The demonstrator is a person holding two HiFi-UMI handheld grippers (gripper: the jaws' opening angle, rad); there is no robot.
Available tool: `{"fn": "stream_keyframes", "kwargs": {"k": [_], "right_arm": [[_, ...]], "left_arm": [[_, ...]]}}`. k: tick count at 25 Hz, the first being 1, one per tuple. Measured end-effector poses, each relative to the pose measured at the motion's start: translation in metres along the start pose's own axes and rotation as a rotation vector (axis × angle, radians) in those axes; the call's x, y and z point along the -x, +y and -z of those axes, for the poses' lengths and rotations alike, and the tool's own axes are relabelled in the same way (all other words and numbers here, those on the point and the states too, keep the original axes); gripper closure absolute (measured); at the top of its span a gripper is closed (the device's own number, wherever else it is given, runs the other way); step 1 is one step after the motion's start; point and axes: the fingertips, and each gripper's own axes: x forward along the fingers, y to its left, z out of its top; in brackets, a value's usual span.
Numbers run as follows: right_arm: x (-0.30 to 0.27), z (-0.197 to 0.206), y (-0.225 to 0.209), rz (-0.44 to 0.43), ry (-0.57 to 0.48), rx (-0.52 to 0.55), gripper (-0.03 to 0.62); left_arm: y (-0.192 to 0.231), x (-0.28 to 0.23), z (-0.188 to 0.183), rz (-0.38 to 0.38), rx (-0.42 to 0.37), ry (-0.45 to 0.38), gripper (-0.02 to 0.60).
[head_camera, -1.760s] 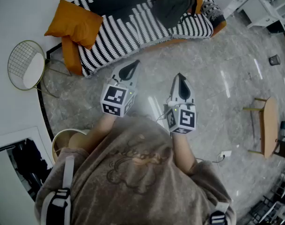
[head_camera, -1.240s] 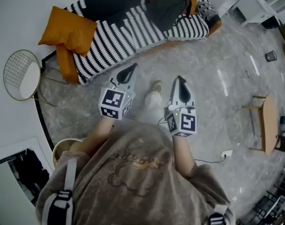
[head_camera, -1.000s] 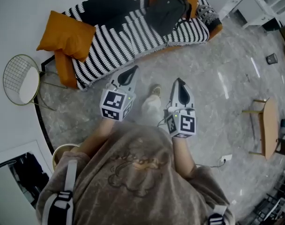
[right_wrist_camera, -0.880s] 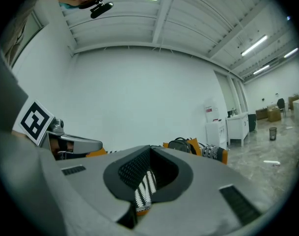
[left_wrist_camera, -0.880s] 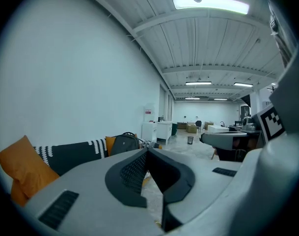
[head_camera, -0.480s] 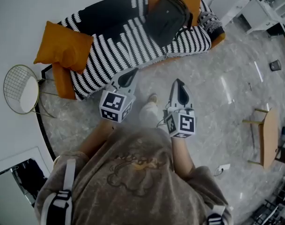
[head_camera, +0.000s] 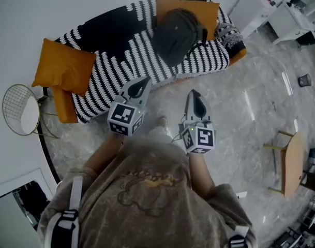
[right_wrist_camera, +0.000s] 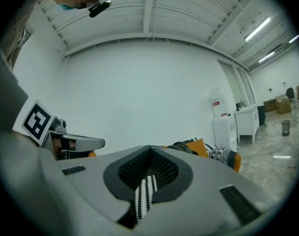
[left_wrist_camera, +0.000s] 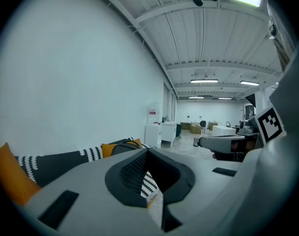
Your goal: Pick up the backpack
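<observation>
From the head view I have the left gripper and the right gripper held side by side in front of the person's chest, both pointing toward the black-and-white striped sofa. In the left gripper view the 2 jaws meet at their tips with nothing held; only a bit of the sofa's stripes shows through the hollow behind them. The right gripper view gives the same reading: jaws together, nothing gripped, stripes visible through the opening. The backpack is dark and lies on the sofa seat toward its right end, leaning back against an orange cushion, well apart from both grippers. A strip of grey marble floor lies between the right gripper and the sofa, while the left gripper's tip overlaps the sofa's front edge in the picture. A 2nd orange cushion sits at the sofa's left end, with a round wire side table near it by the wall. A small wooden table stands on the floor far to the right
</observation>
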Motion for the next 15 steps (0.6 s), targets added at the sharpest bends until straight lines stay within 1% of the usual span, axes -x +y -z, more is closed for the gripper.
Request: {"fn": "stream_keyframes", "kwargs": {"k": [6,11,15], "right_arm": [[-0.046,-0.011,-0.039,-0.038,0.012,-0.004,0.594],[-0.08,-0.014,-0.057,-0.063,0.026,0.001,0.594],[-0.108,-0.014,-0.069,-0.067,0.04,-0.004,0.594]], "left_arm": [[0.012,-0.048,-0.02,-0.031,0.013,-0.021,0.581],[0.029,-0.078,-0.027,-0.064,0.026,-0.013,0.581],[0.041,-0.105,-0.032,-0.068,0.014,-0.011,0.581]]}}
